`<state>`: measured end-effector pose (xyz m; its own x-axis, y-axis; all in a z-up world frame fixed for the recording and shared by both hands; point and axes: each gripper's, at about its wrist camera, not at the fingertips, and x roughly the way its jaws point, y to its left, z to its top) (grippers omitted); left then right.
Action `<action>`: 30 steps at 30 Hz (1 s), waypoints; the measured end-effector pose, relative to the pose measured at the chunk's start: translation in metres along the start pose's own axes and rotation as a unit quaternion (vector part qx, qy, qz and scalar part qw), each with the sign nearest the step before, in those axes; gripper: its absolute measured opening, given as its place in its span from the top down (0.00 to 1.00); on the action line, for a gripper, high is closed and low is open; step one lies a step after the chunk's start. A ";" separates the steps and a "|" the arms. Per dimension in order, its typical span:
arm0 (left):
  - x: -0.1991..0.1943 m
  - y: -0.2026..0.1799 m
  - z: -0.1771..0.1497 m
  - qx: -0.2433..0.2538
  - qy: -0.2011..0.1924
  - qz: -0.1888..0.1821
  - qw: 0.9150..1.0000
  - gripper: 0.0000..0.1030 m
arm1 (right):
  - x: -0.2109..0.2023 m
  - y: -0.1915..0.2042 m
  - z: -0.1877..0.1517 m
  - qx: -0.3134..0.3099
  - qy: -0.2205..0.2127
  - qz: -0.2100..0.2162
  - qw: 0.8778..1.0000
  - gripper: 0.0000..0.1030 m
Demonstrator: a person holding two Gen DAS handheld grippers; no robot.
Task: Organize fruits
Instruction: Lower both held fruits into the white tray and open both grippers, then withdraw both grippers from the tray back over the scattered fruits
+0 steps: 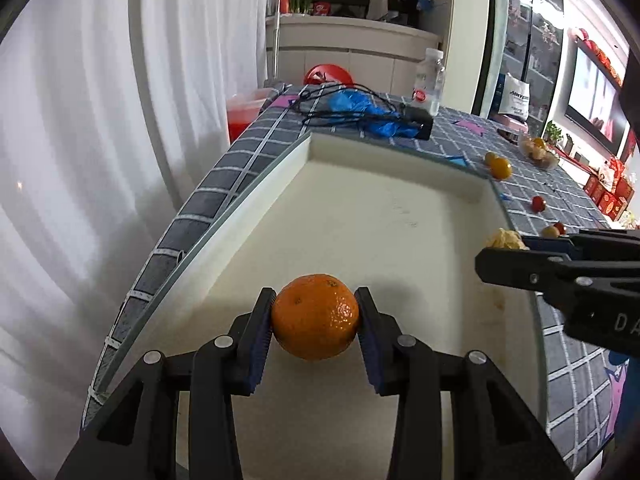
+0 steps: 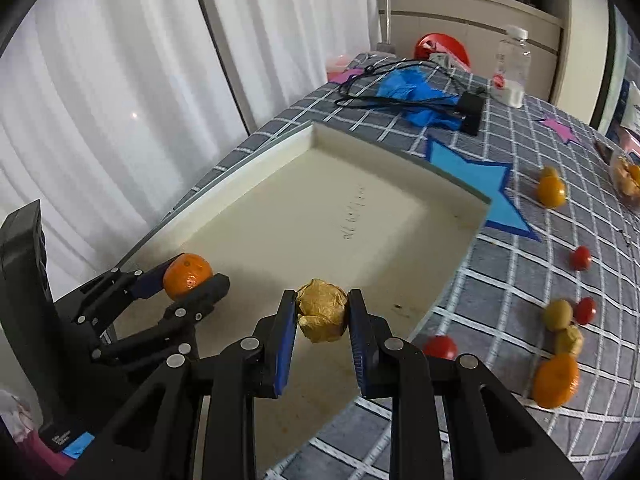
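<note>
My left gripper is shut on an orange mandarin and holds it over the near part of the cream tray. It also shows in the right wrist view at the left, with the mandarin. My right gripper is shut on a papery golden husk fruit over the tray's near right part; it shows in the left wrist view at the right edge, with the husk fruit.
On the checked tablecloth right of the tray lie mandarins, cherry tomatoes, a yellow fruit and another husk fruit. Behind the tray are blue gloves, a black cable and adapter and a water bottle.
</note>
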<state>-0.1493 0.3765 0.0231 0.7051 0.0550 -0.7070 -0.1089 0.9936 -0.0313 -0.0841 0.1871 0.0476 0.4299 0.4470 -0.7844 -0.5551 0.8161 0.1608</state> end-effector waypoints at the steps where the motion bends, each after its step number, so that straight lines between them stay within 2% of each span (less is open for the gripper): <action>1: 0.000 0.001 0.000 -0.001 0.000 -0.001 1.000 0.58 | 0.003 0.002 0.001 -0.004 0.003 -0.001 1.000 0.74; 2: -0.001 0.001 0.000 -0.002 -0.002 -0.003 1.000 0.55 | 0.005 0.003 0.001 -0.006 0.006 0.000 1.000 0.73; 4: -0.004 0.001 0.000 0.003 -0.008 0.000 1.000 0.43 | 0.007 0.006 0.001 -0.009 0.011 0.004 1.000 0.69; 5: -0.005 0.000 0.001 0.005 -0.011 0.003 1.000 0.33 | 0.006 0.008 0.001 -0.008 0.011 0.003 1.000 0.45; 6: -0.006 0.000 0.002 0.008 -0.014 0.006 1.000 0.25 | 0.004 0.008 0.002 -0.007 0.005 -0.001 1.000 0.14; 7: -0.008 -0.001 0.002 0.012 -0.014 0.008 1.000 0.23 | 0.000 0.009 0.001 -0.007 -0.007 -0.009 1.000 0.04; 8: -0.008 -0.001 0.002 0.015 -0.014 0.011 1.000 0.23 | -0.007 0.009 0.000 -0.009 -0.023 -0.018 1.000 0.01; 12: -0.004 -0.001 0.002 0.021 0.000 0.022 1.000 0.23 | -0.028 0.002 -0.004 -0.006 -0.049 -0.063 0.997 0.01; 14: 0.001 -0.001 0.000 0.023 0.015 0.022 0.999 0.23 | -0.028 -0.009 -0.005 0.017 -0.039 -0.054 0.998 0.01; 16: 0.006 -0.002 -0.004 0.025 0.031 0.021 0.999 0.23 | -0.023 -0.022 -0.010 0.050 -0.022 -0.021 0.998 0.01; 18: 0.006 -0.001 -0.007 0.020 0.031 0.021 0.999 0.21 | -0.019 -0.029 -0.014 0.067 -0.011 -0.013 0.998 0.01; 25: 0.001 0.001 -0.010 0.021 0.035 0.035 0.999 0.21 | -0.032 -0.034 -0.021 0.056 -0.026 -0.028 0.998 0.01; 30: -0.003 0.000 -0.008 0.009 0.042 0.033 0.999 0.21 | -0.042 -0.056 -0.028 0.075 -0.032 -0.040 0.996 0.01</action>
<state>-0.1573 0.3759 0.0194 0.6358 0.1120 -0.7637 -0.1389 0.9899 0.0296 -0.0916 0.1122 0.0548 0.5153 0.3968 -0.7596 -0.4073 0.8932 0.1904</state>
